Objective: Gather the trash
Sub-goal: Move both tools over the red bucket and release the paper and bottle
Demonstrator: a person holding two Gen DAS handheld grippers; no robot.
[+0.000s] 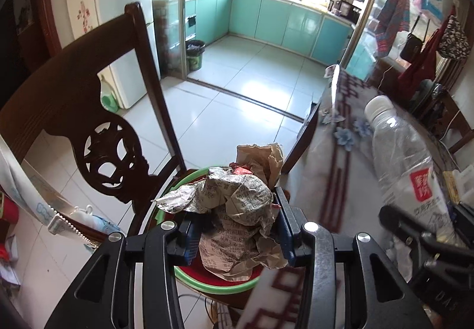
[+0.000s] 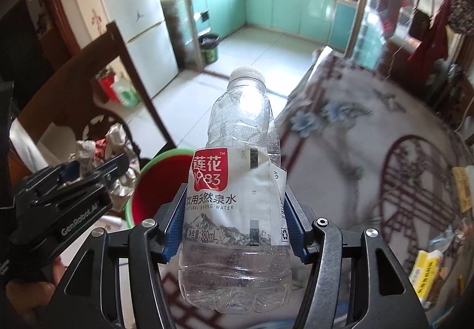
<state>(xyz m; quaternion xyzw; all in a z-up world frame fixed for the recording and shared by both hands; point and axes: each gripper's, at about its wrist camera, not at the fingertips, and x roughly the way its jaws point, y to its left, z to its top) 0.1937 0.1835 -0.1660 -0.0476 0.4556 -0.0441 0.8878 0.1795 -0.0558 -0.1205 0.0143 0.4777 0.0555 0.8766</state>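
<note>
Left wrist view: left gripper (image 1: 234,235) clamped on crumpled paper (image 1: 237,210), held over the red basin (image 1: 225,284) for dropping. Right gripper (image 2: 234,228) clamps the empty bottle (image 2: 237,189), just right of the basin, probably next.

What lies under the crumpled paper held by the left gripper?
Under the paper sits a red basin with a green rim. The paper covers most of its inside, so any contents cannot be seen.
</note>
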